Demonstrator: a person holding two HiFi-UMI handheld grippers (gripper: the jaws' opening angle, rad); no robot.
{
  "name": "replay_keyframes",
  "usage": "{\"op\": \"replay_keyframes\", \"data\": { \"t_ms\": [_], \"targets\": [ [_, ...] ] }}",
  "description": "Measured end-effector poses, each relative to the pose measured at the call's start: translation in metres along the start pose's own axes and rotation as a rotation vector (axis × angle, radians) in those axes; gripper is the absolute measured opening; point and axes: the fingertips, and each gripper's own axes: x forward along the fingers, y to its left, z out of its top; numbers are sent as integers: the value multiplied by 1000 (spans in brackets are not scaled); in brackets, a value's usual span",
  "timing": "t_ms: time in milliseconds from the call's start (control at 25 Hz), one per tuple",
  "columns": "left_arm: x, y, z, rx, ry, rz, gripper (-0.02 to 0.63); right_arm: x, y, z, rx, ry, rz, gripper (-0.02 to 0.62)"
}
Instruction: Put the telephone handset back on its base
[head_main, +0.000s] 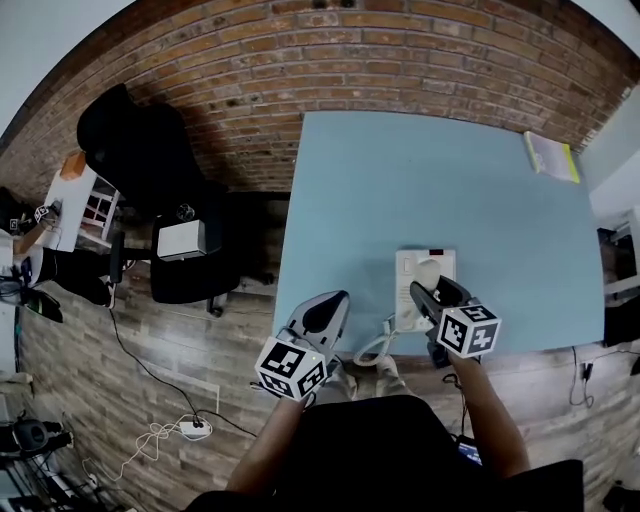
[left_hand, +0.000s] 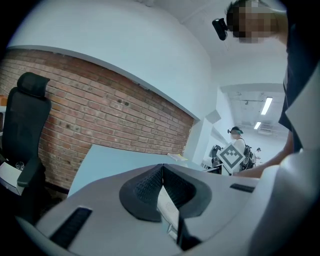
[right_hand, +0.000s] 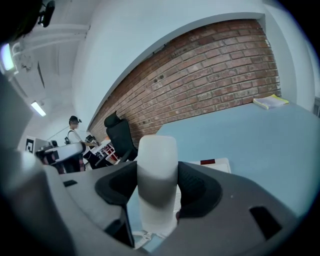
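- White plastic handset (right_hand: 157, 170) is clamped between the jaws of the right gripper (head_main: 437, 297). It sits over the base (head_main: 443, 262), near the 6 o'clock edge of the table (head_main: 400, 180). Seating is not confirmed.
- Left gripper (left_hand: 161, 167): jaws pressed together, nothing in them, at 8 o'clock of the base.
- Risk: the smooth, rounded casing is gripped at one narrow band, so it may swivel or slip on descent.
- Risk: the coiled cord (head_main: 372, 350) hangs off the table edge at 7 o'clock of the base. Its pull may skew the handset off the cradle.
- Risk: the base is unbraced and may slide under a crooked landing.
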Motion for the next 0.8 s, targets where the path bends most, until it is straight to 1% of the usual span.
{"op": "replay_keyframes", "data": {
  "t_ms": [280,800],
  "targets": [
    [4,6,-10,-20,28,-26,9,9,-12,-12,8,45,-54,247],
    [2,22,-22,-55,49,-34,11,32,-18,-25,39,77,-93,247]
  ]
}}
